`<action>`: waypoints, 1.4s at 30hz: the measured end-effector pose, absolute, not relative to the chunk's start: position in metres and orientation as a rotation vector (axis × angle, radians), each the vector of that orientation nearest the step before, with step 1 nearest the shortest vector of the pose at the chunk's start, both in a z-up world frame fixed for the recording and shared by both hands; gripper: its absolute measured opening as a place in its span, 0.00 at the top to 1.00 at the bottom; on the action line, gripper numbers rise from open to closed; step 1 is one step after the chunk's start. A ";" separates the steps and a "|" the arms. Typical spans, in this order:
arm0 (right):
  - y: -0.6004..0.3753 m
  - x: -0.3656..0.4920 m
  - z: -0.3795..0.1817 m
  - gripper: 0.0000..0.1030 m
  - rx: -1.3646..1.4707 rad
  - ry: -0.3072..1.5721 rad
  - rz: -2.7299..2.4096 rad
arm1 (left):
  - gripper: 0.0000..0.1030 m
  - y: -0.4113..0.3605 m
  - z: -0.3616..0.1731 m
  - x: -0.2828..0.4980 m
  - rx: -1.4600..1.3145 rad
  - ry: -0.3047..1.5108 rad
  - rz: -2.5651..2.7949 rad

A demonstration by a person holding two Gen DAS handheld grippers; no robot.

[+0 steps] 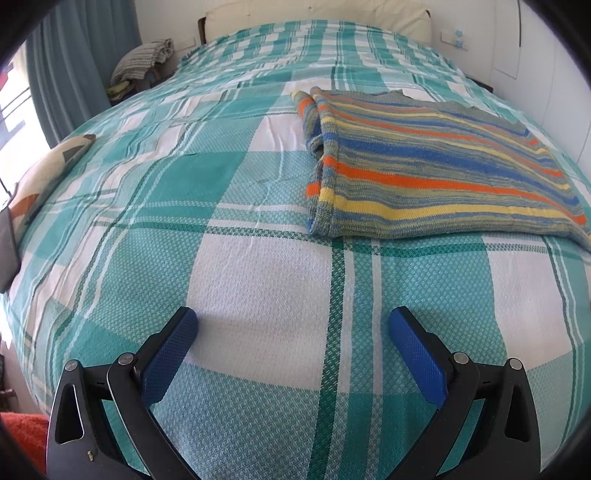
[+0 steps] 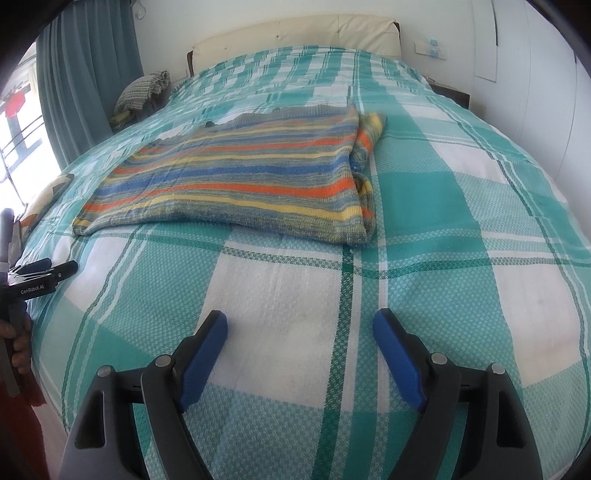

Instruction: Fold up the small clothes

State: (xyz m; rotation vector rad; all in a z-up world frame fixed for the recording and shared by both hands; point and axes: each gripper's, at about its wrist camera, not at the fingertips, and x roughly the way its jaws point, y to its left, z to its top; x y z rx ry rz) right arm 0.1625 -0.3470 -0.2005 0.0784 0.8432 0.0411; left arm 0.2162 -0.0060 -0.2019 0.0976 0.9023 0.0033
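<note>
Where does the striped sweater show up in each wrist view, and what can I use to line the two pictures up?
Left wrist: the striped sweater lies right of centre, upper half, on the checked bedspread, its folded side edge facing left.
Right wrist: the sweater lies left of centre, upper half, that kind of folded edge facing right.
Shared landmark: the cream headboard at the bed's far end.

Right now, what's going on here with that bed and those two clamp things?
A person is folding small clothes on a bed with a handheld gripper in each hand. A striped knit garment lies flat on the green checked bedspread, its sleeves apparently tucked in at the sides. Neither gripper is touching it: the left gripper and right gripper both sit open over bare bedspread in front of the garment, nothing between their jaws.
</note>
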 end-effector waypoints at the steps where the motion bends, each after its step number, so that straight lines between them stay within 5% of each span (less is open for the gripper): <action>1: -0.347 0.162 -0.200 0.21 0.078 0.844 0.041 | 0.00 -0.006 -0.202 0.216 0.098 0.902 0.003; 12: -0.359 0.165 -0.160 0.22 0.180 0.839 0.089 | 0.00 -0.007 -0.202 0.215 0.103 0.896 0.010; 21: -0.381 0.244 -0.161 0.60 0.194 0.947 0.110 | 0.00 -0.008 -0.202 0.213 0.103 0.891 0.008; 22: -0.382 0.251 -0.168 0.81 0.194 0.994 0.121 | 0.00 -0.008 -0.202 0.213 0.102 0.891 0.008; 23: -0.383 0.257 -0.176 0.93 0.180 1.052 0.111 | 0.00 -0.009 -0.202 0.213 0.102 0.892 0.007; 27: -0.387 0.250 -0.171 0.94 0.183 1.077 0.080 | 0.00 -0.008 -0.202 0.214 0.100 0.898 0.005; 36: -0.389 0.243 -0.177 0.90 0.206 1.082 0.108 | 0.00 -0.008 -0.203 0.214 0.104 0.888 0.009; 37: -0.391 0.240 -0.176 0.81 0.229 1.065 0.119 | 0.00 -0.008 -0.203 0.213 0.105 0.885 0.009; 40: -0.398 0.218 -0.165 0.26 0.290 0.973 0.128 | 0.00 -0.009 -0.204 0.212 0.106 0.881 0.010; 42: -0.404 0.196 -0.154 0.24 0.285 0.873 0.089 | 0.00 -0.009 -0.204 0.212 0.107 0.880 0.011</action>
